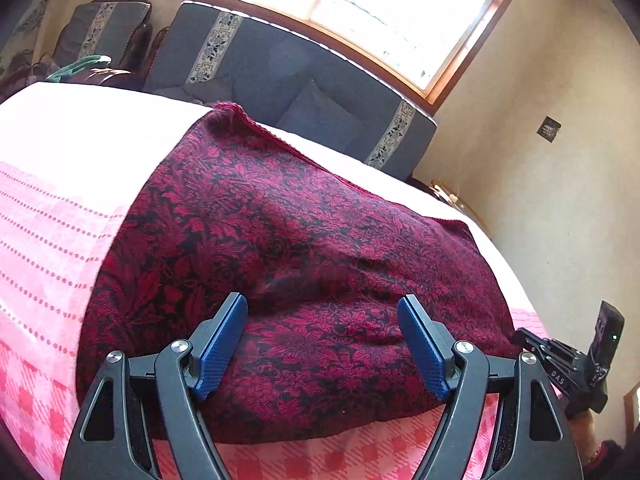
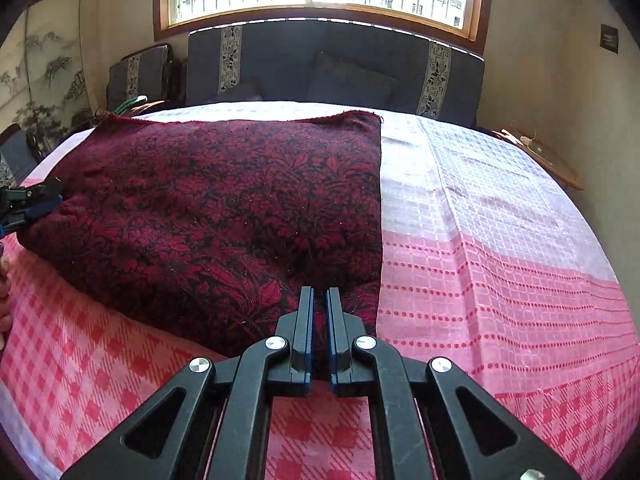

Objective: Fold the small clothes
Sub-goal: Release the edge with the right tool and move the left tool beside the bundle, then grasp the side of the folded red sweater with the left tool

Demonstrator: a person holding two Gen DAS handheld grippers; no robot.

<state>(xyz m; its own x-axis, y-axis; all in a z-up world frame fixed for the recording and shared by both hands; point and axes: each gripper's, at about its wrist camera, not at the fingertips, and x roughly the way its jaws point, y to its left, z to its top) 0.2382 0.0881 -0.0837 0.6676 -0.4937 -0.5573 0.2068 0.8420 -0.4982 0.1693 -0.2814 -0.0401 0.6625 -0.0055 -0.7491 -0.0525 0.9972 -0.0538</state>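
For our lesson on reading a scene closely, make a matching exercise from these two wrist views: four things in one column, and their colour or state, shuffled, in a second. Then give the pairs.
Column one:
1. left gripper
2. right gripper
3. dark red floral woven cloth
4. pink checked bedspread

Column two:
A. lies under the folded garment
B. fingers spread wide apart
C. red and black pattern, folded double
D. fingers closed on the cloth's near edge

Pairs: 1-B, 2-D, 3-C, 4-A
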